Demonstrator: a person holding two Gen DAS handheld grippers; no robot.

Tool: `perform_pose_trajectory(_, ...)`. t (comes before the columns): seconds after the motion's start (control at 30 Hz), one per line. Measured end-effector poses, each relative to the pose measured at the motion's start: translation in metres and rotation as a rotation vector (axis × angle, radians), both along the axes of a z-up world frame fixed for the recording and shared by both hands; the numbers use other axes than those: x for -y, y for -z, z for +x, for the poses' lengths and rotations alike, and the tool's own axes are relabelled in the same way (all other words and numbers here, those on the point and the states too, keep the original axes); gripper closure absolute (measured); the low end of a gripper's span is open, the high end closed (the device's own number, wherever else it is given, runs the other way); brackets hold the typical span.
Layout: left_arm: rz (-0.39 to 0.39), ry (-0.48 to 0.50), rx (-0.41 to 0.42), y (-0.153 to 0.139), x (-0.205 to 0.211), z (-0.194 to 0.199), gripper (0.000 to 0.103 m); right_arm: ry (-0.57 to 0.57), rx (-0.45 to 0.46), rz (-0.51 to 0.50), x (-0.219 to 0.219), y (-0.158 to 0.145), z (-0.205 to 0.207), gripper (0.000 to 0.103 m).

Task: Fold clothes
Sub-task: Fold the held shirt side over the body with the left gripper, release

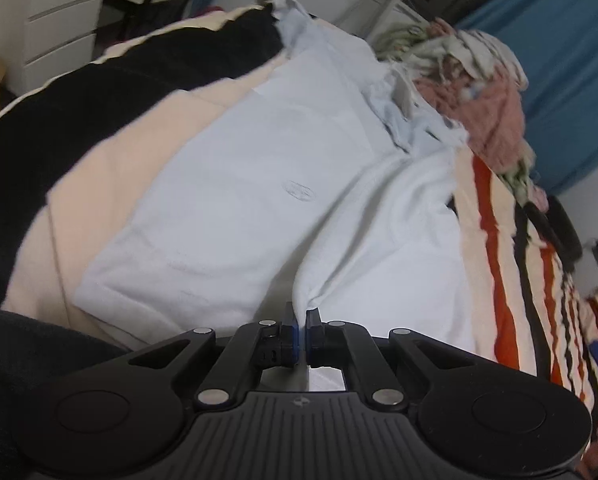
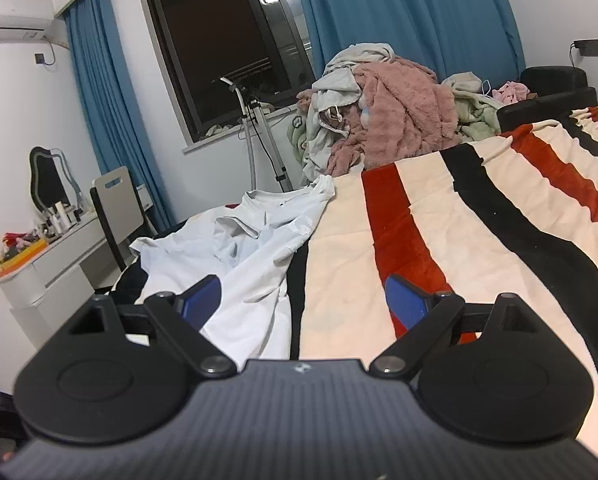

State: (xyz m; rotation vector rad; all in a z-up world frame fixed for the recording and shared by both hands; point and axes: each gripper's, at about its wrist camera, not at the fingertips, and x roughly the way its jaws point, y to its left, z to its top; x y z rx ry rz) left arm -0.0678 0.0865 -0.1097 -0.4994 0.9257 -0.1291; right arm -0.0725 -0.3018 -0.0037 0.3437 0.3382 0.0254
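I count one white T-shirt (image 1: 259,184) spread on the bed, and one striped blanket (image 2: 439,240) under it. Behind them I see a single heap of unfolded clothes (image 2: 383,120), too tangled for me to count the pieces, though one fluffy pink garment (image 2: 403,120) stands out. I have two grippers: the left gripper (image 1: 302,316) and the right gripper (image 2: 305,300). Around the room I make out one window (image 2: 227,48), two blue curtains (image 2: 411,12), one chair (image 2: 117,208), one mirror (image 2: 49,176) and one air conditioner (image 2: 11,12).

The white shirt's (image 1: 267,184) far end looks motion-blurred, perhaps bunched.
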Motion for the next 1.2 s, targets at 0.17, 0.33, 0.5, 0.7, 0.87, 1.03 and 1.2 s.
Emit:
perform_pose_trajectory(0.17, 0.019, 0.055, 0.057, -0.010, 0.009, -0.008, 0.099, -0.013, -0.017, 0.002, -0.004, 0.001, 0.001, 0.013)
perform_pose_trajectory(0.33, 0.026, 0.107, 0.051, -0.016, 0.015, -0.007, 0.099, -0.102, -0.064, 0.134, -0.004, -0.002, 0.029, 0.013)
perform_pose_trajectory(0.5, -0.004, 0.151, 0.050, -0.006, 0.028, 0.002, 0.097, -0.161, -0.110, 0.262, 0.009, -0.009, 0.097, 0.025)
perform_pose_trajectory(0.7, -0.079, 0.165, 0.068, 0.009, 0.030, 0.008, 0.097, -0.122, -0.198, 0.274, 0.027, 0.016, 0.229, 0.028)
perform_pose_trajectory(0.87, -0.131, 0.198, 0.061, 0.020, 0.029, 0.016, 0.097, -0.072, -0.213, 0.242, 0.028, 0.048, 0.333, 0.028)
perform_pose_trajectory(1.03, -0.178, 0.257, 0.066, 0.033, 0.030, 0.027, 0.098, -0.029, -0.193, 0.178, 0.021, 0.077, 0.432, 0.028)
perform_pose_trajectory(1.2, -0.322, 0.381, 0.046, 0.046, 0.038, 0.042, 0.101, -0.014, -0.213, 0.021, 0.008, 0.089, 0.513, 0.045)
